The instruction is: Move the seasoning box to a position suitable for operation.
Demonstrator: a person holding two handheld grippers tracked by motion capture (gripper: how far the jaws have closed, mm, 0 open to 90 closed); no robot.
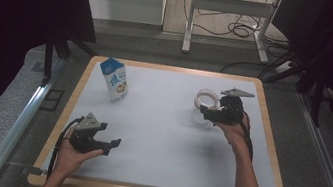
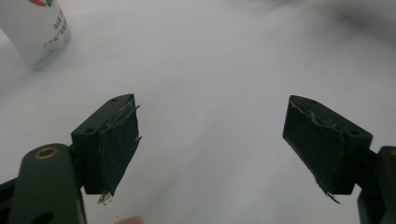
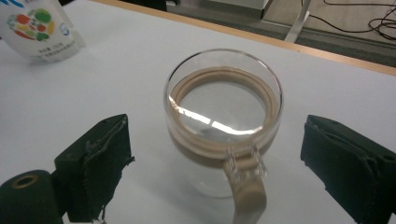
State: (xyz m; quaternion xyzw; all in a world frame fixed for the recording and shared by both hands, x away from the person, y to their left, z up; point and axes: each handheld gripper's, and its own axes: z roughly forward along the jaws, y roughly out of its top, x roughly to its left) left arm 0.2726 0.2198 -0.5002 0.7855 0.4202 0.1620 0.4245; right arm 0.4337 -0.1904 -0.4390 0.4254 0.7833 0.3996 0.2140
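Jaws of the left gripper stand wide apart over bare white table, nearest the person, well apart from the clear glass mug with a tan band and tan handle. Farther off, the right gripper sits just beside that mug, its jaws spread wide on either side of it, neither one touching the glass; the handle points back toward the gripper. Beyond, well to the mug's left, stands a white and blue milk carton with a fruit print, upright.
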